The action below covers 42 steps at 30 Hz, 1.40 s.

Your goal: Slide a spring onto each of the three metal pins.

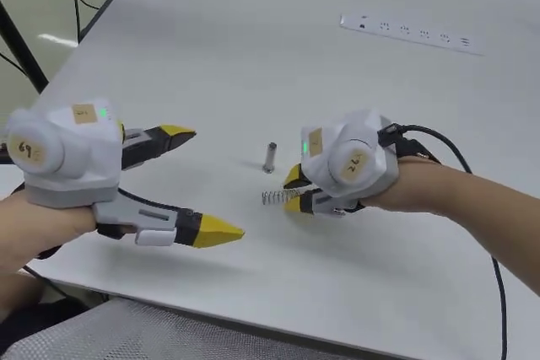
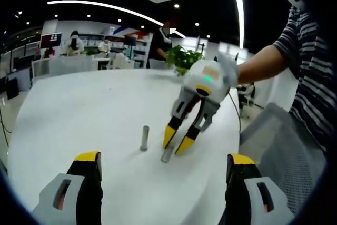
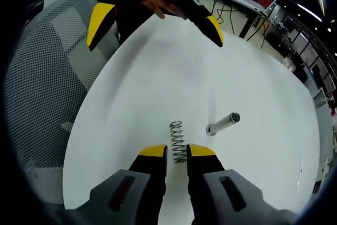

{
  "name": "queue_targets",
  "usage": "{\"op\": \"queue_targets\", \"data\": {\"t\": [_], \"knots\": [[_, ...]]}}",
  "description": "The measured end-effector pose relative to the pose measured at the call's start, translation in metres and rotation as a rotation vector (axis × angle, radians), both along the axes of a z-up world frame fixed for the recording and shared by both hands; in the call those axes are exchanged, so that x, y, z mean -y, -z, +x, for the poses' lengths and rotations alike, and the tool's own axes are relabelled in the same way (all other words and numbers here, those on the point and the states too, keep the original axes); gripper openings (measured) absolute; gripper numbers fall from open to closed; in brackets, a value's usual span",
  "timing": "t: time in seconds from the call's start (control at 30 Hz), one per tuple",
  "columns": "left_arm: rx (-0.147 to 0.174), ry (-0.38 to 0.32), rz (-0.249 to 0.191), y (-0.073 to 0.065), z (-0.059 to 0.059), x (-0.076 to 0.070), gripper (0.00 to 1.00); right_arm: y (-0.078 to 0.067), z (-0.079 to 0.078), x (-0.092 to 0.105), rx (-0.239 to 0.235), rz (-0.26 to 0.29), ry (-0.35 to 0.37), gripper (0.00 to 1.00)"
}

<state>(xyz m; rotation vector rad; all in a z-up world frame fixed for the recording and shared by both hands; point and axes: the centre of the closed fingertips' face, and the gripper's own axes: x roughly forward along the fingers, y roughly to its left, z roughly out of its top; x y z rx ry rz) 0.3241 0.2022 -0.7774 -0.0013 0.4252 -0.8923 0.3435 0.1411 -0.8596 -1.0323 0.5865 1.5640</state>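
— Yellow tips over a white bench: what have we got, nearest first?

— Nearest me, the left gripper (image 1: 198, 181) hovers low over the table (image 1: 253, 56), jaws spread wide with nothing in them. To its right, the right gripper (image 3: 177, 154) holds its jaws at a narrow gap around the near end of the spring (image 3: 176, 133), which lies flat on the table. I cannot tell whether the pads are pressing on it. Just beyond stands one metal pin (image 1: 270, 158), upright and bare.

— How would you play this step?

— I'd pinch the spring lightly at that end so the coils aren't crushed. Then I'd lift it and swing the free end round until its bore sits over the pin's top, and lower it straight down. A skewed approach could tip the pin, so I judge the idle left jaws useful for steadying it low down.

— And the hands?

— The left gripper points rightward across the bench, roughly level. The right forearm (image 1: 472, 208) comes in from the right, its gripper angled down and leftward with the tips at the tabletop. At the far side, a power strip (image 1: 411, 33) lies well apart from the work.
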Motion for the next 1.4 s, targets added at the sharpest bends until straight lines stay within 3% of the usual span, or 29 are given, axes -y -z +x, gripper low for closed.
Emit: {"op": "queue_targets", "data": {"t": [0.13, 0.37, 0.43, 0.67, 0.83, 1.07, 1.4], "knots": [[0.0, -0.006, 0.0, 0.0, -0.001, -0.003, 0.96, 0.004, -0.001, 0.004, 0.011, -0.028, -0.022, 0.08], [-0.005, -0.001, 0.003, 0.001, -0.003, 0.001, 0.95, 0.004, 0.0, 0.004, -0.014, -0.014, 0.017, 0.07], [-0.002, 0.004, 0.0, -0.001, -0.003, 0.003, 0.95, 0.003, -0.001, 0.006, 0.0, -0.015, 0.01, 0.07], [0.0, 0.016, 0.004, -0.003, -0.003, 0.008, 0.94, -0.021, -0.002, 0.008, 0.008, 0.029, 0.026, 0.07], [-0.002, 0.027, 0.002, -0.003, -0.005, 0.012, 0.94, -0.041, -0.001, 0.018, -0.01, 0.068, 0.094, 0.07], [-0.007, 0.048, 0.001, -0.003, -0.009, 0.019, 0.91, -0.055, 0.0, 0.038, -0.005, 0.077, 0.13, 0.07], [-0.013, 0.097, -0.006, -0.006, -0.014, 0.032, 0.86, -0.064, -0.009, 0.056, 0.0, 0.058, 0.127, 0.07]]}}
